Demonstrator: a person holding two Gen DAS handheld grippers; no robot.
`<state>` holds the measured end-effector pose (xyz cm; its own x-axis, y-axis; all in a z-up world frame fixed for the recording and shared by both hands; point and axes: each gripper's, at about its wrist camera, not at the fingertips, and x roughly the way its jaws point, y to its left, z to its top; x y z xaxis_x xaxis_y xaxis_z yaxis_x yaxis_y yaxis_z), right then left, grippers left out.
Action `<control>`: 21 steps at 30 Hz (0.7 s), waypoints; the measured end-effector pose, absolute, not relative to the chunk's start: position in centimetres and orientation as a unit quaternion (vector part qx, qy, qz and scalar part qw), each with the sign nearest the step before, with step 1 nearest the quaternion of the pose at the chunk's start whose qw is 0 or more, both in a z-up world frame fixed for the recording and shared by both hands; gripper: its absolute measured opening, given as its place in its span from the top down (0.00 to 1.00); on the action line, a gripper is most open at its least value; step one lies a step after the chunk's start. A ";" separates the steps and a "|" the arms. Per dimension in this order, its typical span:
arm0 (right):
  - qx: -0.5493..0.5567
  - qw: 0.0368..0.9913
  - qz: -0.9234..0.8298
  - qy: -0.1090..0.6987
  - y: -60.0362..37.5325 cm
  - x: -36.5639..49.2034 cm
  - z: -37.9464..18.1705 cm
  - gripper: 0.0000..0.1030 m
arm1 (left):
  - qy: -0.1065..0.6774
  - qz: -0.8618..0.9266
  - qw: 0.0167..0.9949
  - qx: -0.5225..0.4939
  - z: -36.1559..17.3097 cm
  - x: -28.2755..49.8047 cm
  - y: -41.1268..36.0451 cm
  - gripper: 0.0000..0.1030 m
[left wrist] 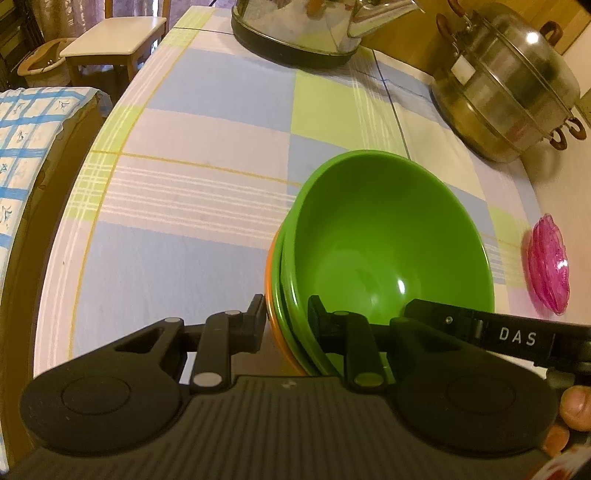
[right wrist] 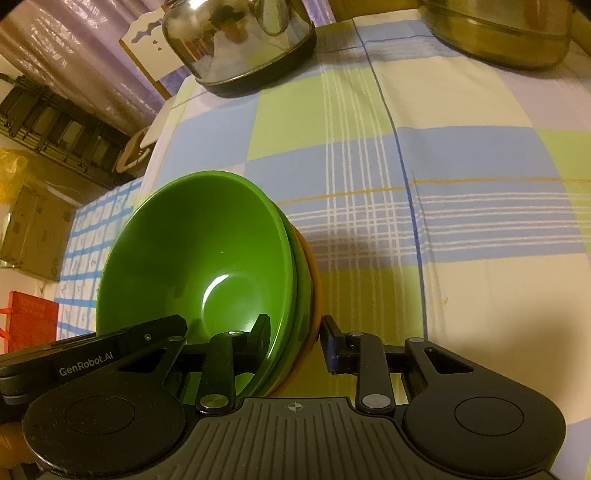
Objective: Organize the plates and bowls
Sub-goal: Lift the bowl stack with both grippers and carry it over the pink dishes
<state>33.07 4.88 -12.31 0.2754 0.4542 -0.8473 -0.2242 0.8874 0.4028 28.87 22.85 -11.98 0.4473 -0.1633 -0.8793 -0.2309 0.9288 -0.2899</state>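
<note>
Bowls (left wrist: pixel 391 236) nested, green over orange, rims pinched on opposite sides by left hand-held gripper (left wrist: pixel 286 319) and right hand-held gripper (right wrist: pixel 295 338), each closed on the stack. Best kept level and lowered together onto table (left wrist: pixel 192 206), well apart from kettle (left wrist: pixel 295 33) and steamer pot (left wrist: pixel 509 85).

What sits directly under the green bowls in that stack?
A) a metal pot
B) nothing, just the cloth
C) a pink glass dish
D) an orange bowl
D: an orange bowl peeks out beneath the green bowls, while the pink dish lies apart to the side on the table.
</note>
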 end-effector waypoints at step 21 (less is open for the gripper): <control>0.153 0.813 0.177 0.534 -4.6 26.1 -8.9 0.72 | 0.507 -0.033 0.851 -0.137 -7.4 24.3 12.8 0.80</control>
